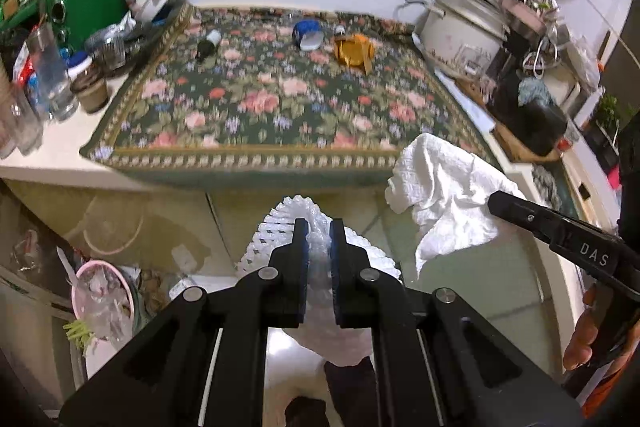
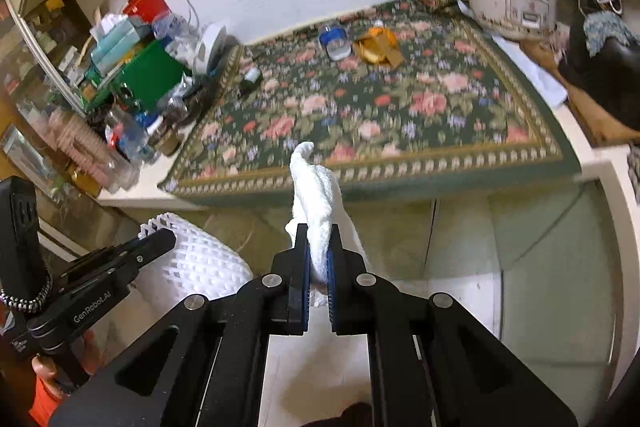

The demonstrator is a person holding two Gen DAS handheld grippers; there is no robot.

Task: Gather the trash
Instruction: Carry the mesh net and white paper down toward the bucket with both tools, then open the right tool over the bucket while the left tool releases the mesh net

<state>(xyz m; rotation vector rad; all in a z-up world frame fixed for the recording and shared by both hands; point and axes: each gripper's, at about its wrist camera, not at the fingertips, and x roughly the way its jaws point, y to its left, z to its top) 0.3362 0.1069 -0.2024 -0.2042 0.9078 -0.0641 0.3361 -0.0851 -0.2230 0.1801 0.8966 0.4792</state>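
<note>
- Left wrist view: my left gripper (image 1: pixel 319 243) pinches the white foam net (image 1: pixel 288 223).
- My right gripper (image 2: pixel 319 247) pinches the paper towel (image 2: pixel 316 195).
- Next, I think, I carry both to a bin.

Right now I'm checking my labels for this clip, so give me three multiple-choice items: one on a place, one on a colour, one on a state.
1. Where does the crumpled orange wrapper lie?
A. on the floral cloth
B. on the floor
C. in the cooker

2. What colour is the foam mesh sleeve?
A. green
B. white
C. red

3. What is the right tool doing?
A. open, holding nothing
B. shut on a bottle
C. shut on the white paper towel

Key: A, it rests on the cloth; B, the mesh is white; C, the towel sits between its fingers.
</note>
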